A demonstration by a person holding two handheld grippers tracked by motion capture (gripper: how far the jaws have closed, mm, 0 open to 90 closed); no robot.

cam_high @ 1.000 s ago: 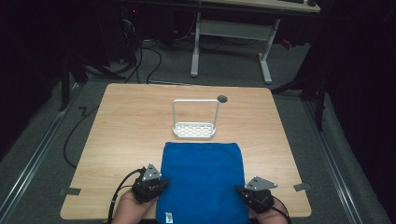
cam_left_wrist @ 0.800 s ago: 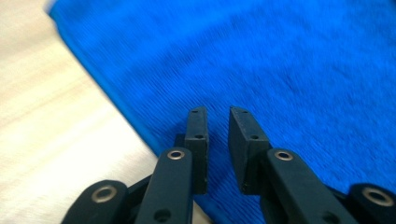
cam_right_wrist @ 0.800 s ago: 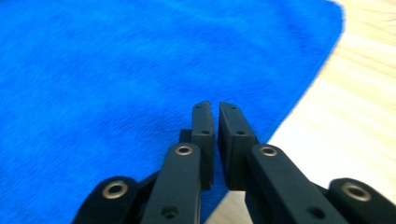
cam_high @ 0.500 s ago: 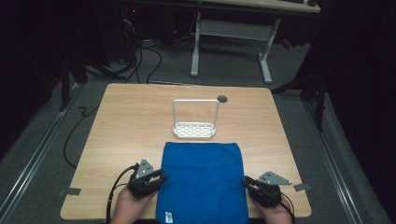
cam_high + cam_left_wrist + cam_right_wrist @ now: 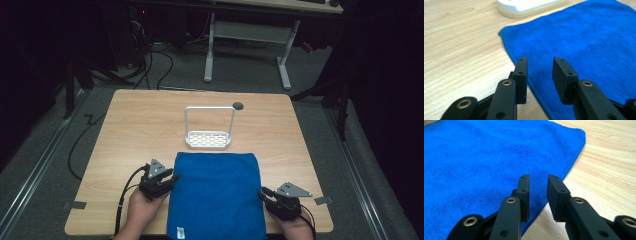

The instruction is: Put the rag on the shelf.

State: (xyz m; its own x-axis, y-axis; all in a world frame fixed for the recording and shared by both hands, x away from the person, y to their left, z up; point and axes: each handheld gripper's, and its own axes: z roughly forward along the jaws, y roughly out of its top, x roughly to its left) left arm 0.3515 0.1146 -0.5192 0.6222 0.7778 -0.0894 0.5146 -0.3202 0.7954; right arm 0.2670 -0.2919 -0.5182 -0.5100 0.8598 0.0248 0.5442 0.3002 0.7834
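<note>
A folded bright blue terry cloth (image 5: pixel 216 195) lies flat at the near edge of the light wooden table (image 5: pixel 130 130), with a white plastic rack with a tall wire-like frame (image 5: pixel 208 131) standing just beyond its far edge. The left gripper (image 5: pixel 169 181) sits at the cloth's left edge, jaws parted over the hem with nothing between them. The right gripper (image 5: pixel 264 194) mirrors it at the right edge, jaws likewise apart and empty.

One blue towel (image 5: pixel 216 195), one white rack (image 5: pixel 208 127), one table (image 5: pixel 130 125), two tongs.
</note>
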